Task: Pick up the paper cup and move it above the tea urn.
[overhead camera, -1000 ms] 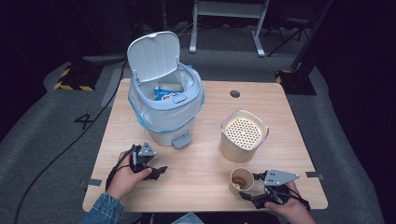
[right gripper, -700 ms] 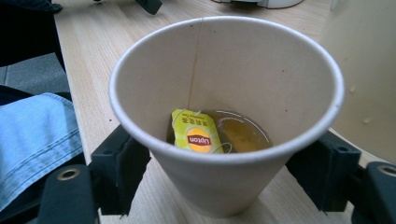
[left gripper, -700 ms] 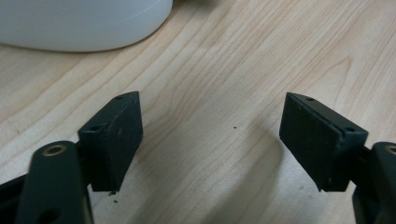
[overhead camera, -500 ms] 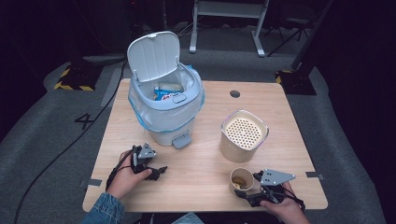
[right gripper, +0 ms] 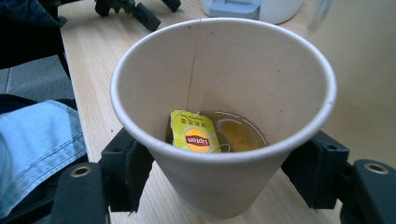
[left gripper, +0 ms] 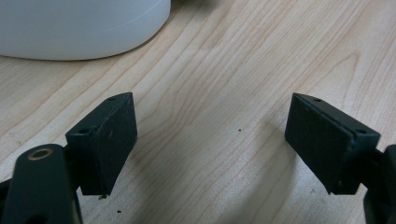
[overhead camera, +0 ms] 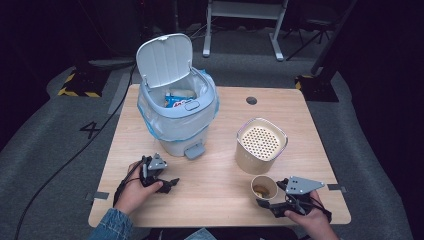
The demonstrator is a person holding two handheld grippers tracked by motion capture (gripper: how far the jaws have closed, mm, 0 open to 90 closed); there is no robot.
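We held our right tongs around the cup, one jaw on each side of its lower wall. In the right gripper view the cup stood upright between the two black jaws; both pads lay against the paper, and the jaws had just been closing on it. Inside the cup, a yellow tea tag leaned on the near wall, with a little brown tea pooled at the bottom. The cup sat on the table, at the near right corner.

Just beyond the right tongs and the cup stood a can with a perforated lid, close to the cup, though we could not tell whether they touched.

Our left tongs lay low over the table, well apart from the cup, across the near edge from the right tongs. In the left gripper view their jaws were spread wide with bare wood between them, holding nothing. Ahead of them rose the white base of the bin. In the high view the bin stood beyond the left tongs with its lid up and a bag lining it.
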